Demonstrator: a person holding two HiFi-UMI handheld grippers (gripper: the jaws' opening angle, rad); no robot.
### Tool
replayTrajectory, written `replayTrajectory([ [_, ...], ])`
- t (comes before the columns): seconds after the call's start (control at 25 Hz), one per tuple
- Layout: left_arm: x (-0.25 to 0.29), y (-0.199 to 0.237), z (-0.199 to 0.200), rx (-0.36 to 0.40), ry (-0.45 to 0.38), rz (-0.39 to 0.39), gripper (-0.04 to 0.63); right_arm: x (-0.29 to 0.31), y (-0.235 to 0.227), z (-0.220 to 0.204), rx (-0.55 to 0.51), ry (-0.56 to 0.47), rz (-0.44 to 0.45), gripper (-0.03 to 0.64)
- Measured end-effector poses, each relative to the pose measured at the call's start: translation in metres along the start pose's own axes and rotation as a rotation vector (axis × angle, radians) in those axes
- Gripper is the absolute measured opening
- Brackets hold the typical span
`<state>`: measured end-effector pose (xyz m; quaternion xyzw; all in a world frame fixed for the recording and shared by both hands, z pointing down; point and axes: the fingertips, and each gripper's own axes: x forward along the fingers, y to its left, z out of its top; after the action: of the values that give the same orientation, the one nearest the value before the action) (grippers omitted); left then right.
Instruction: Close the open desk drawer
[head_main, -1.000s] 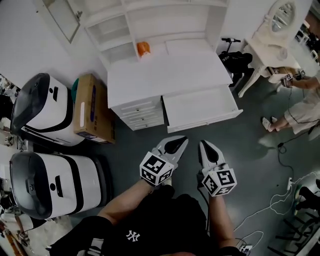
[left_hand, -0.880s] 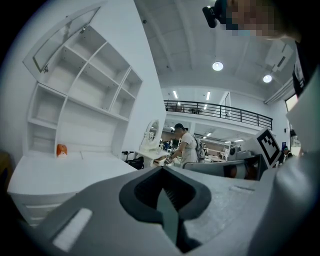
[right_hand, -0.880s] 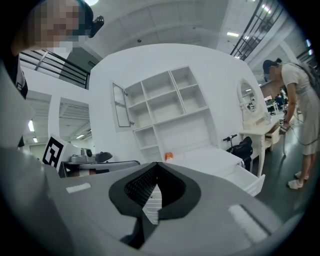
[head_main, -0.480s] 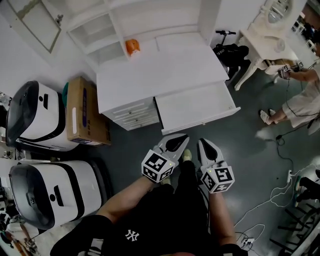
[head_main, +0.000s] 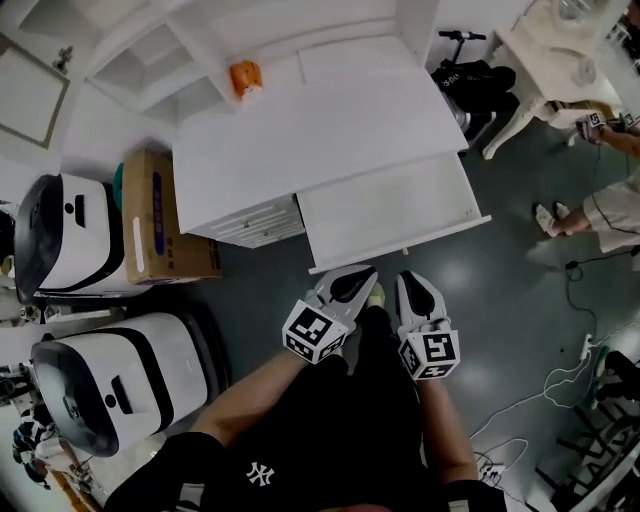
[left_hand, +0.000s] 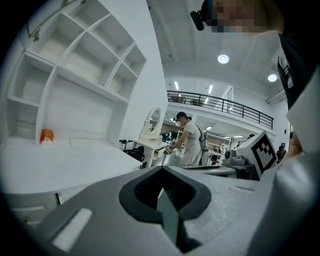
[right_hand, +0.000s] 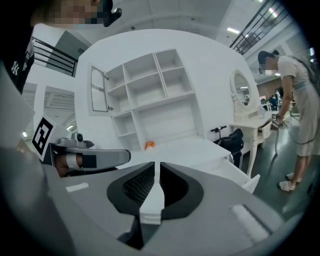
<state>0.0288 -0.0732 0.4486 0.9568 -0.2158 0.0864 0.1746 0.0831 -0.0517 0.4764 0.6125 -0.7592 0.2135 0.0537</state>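
Your left gripper (head_main: 360, 275) and right gripper (head_main: 408, 280) sit side by side just in front of your body, each with its jaws pressed together and nothing between them. Their tips point at the open drawer (head_main: 385, 210), whose front edge lies near them but apart. It stands pulled out from the white desk (head_main: 310, 130), where a small orange object (head_main: 245, 78) rests at the back.

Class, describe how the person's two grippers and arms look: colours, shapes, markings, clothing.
The left gripper and right gripper are alike: pale grey, pointed tongs with black ribbed inner pads. Each carries a white cube printed with black square markers. The person wears a black short-sleeved top with a small white logo.
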Motion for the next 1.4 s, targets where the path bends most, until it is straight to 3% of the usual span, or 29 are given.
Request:
replayTrajectory([
  [0.52, 0.092, 0.037, -0.078, -0.041, 0.159, 0.019, 0.0, 0.069, -0.118, -0.129, -0.015, 0.251, -0.086, 0.072],
  [1.0, 0.122, 0.054, -0.121, -0.096, 0.237, 0.056, 0.0, 0.111, -0.148, -0.217, -0.015, 0.427, -0.055, 0.097],
  [1.4, 0.136, 0.064, -0.127, -0.101, 0.233, 0.074, 0.0, 0.134, -0.159, -0.249, -0.025, 0.491, -0.035, 0.112],
])
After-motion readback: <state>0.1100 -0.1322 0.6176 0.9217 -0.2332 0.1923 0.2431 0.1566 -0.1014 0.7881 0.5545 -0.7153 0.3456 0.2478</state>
